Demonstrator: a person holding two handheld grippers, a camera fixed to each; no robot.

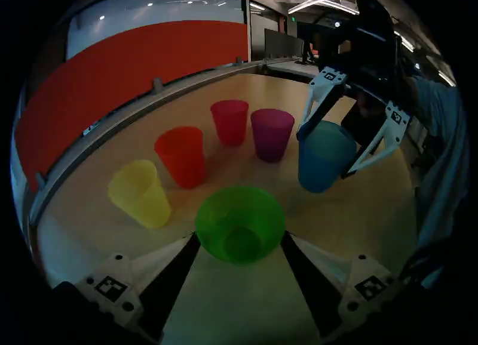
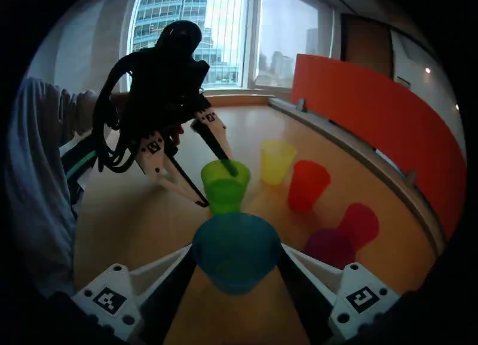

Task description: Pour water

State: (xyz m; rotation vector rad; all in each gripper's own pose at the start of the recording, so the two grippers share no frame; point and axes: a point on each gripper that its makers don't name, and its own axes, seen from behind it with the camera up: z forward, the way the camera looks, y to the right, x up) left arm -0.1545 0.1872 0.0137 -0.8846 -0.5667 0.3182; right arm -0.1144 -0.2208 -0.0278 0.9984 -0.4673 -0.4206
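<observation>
My left gripper (image 1: pixel 240 239) is shut on a green cup (image 1: pixel 239 216), whose mouth faces the camera. Beyond it my right gripper (image 1: pixel 324 151) is shut on a blue cup (image 1: pixel 319 160), held just above the wooden table (image 1: pixel 364 219). In the right gripper view the blue cup (image 2: pixel 236 252) sits between my right gripper's (image 2: pixel 236 250) fingers, and the left gripper (image 2: pixel 217 185) grips the green cup (image 2: pixel 226 190) just behind it. The two cups are close but apart. Whether either holds water I cannot tell.
A yellow cup (image 1: pixel 140 193), an orange cup (image 1: pixel 181 156), a red cup (image 1: pixel 230 121) and a purple cup (image 1: pixel 272 134) stand upright in an arc on the table. A red partition (image 1: pixel 119 70) runs along the table's far edge. A person's sleeve (image 2: pixel 36 172) is at the side.
</observation>
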